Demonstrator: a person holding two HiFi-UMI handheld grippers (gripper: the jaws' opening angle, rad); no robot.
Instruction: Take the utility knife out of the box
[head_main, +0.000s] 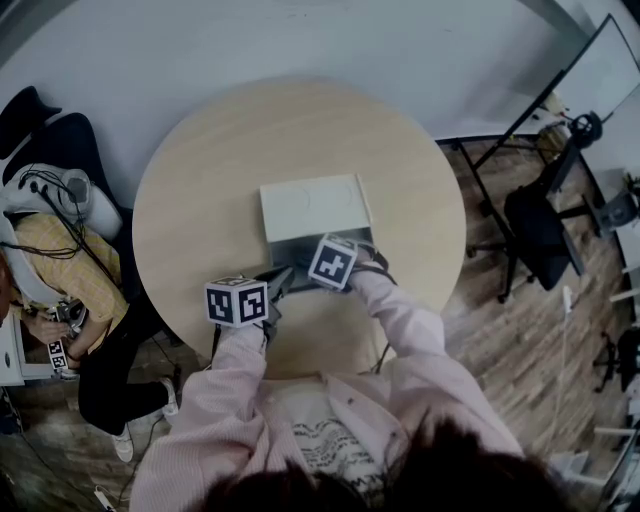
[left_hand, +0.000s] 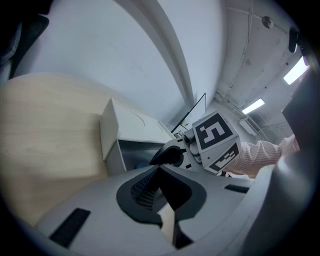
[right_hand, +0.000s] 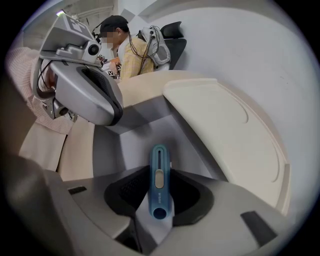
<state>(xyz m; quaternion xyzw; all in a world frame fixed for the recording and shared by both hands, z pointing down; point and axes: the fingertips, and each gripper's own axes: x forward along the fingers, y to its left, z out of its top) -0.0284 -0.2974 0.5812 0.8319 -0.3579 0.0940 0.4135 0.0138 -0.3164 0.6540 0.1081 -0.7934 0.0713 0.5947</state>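
Observation:
A cream box (head_main: 312, 208) lies with its lid (right_hand: 225, 135) folded back on the round wooden table (head_main: 200, 190). In the right gripper view a blue utility knife (right_hand: 159, 186) lies lengthwise over the grey box floor (right_hand: 125, 150), and my right gripper (right_hand: 159, 169) is shut on it, a pad pressing each long side. My right gripper points steeply down into the box. My left gripper (left_hand: 160, 169) is at the box's near-left corner (head_main: 278, 272), its pads together on the box's near edge. In the left gripper view the knife is hidden.
A seated person in a yellow shirt (head_main: 60, 270) is off the table's left side beside a black chair (head_main: 50, 130). A black office chair (head_main: 540, 230) and a desk frame stand to the right. Bare tabletop surrounds the box.

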